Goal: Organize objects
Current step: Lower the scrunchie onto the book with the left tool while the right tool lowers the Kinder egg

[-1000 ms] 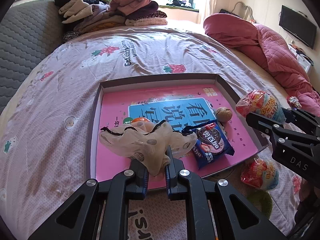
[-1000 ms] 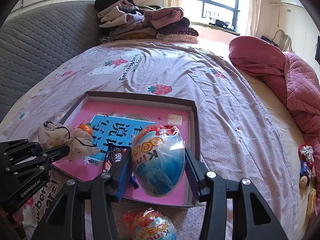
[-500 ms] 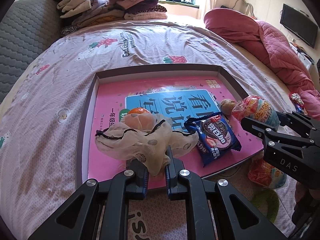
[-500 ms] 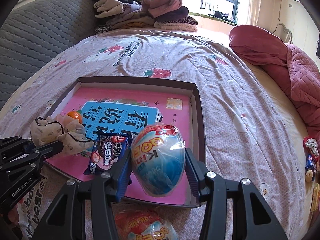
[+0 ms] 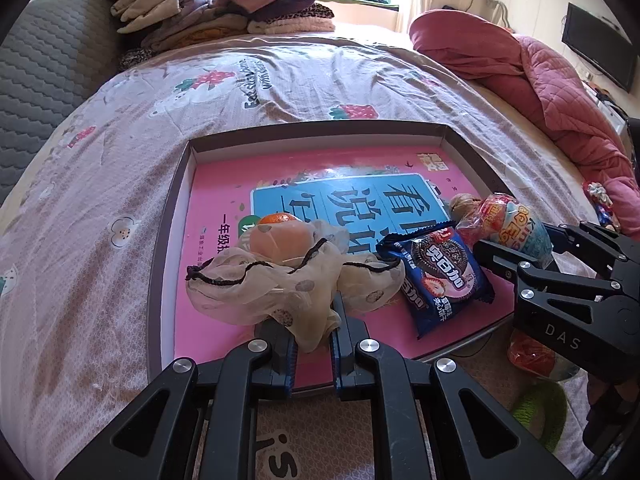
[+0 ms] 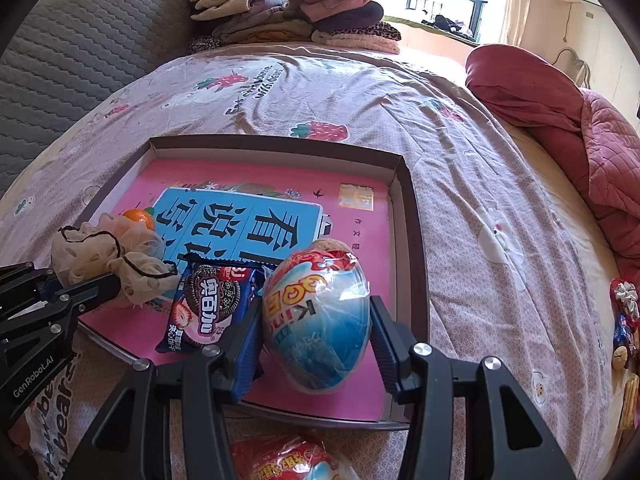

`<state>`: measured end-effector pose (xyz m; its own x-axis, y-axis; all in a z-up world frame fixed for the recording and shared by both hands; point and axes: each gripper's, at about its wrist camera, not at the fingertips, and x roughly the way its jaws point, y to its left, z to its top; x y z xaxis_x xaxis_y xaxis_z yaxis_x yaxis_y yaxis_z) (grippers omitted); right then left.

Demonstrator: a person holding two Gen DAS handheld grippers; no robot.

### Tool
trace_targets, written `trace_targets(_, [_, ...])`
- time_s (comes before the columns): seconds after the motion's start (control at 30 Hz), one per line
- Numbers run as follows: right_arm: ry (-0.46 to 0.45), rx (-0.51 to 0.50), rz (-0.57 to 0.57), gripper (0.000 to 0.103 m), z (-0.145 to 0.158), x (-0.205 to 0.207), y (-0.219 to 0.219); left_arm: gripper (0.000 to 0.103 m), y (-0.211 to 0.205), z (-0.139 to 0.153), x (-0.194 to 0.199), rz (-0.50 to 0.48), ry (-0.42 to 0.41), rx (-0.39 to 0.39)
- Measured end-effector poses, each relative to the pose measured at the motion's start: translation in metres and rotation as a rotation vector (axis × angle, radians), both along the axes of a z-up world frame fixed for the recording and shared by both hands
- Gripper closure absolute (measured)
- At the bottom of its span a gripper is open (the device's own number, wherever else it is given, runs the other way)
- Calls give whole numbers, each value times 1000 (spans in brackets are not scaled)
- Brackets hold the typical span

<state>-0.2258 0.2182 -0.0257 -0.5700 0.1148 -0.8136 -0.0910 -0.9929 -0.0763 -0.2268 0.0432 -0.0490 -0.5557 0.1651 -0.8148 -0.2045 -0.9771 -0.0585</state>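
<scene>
Two grips: left fingers [image 5: 313, 332] pinch the scrunchie [image 5: 280, 288], "DAS"-marked right fingers [image 6: 316, 336] clamp the "King" egg [image 6: 318, 316]

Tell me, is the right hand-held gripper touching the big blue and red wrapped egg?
Touching. The right wrist view shows the right hand-held gripper with both blue pads pressed against the sides of the blue and red wrapped egg.

Each fisheye camera rides its own gripper, tilted steeply down, close above the shallow grey cardboard tray with pink floor [image 5: 172, 216] [image 6: 412, 240]. Both face twelve o'clock toward the folded clothes pile [image 5: 216, 8] [image 6: 288, 12]. They share tray and bed, and each catches the other gripper: three o'clock from the left camera, nine o'clock from the right.
</scene>
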Motion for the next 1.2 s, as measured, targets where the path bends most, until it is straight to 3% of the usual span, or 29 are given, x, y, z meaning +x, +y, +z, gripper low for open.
trace_targets(0.7, [-37, 0, -7, 52, -6, 1, 1, 81, 0, -15, -1, 5, -34, -15])
trace_targets(1.2, [-63, -3, -28, 52, -5, 2, 1, 77, 3, -10, 5, 2, -25, -31])
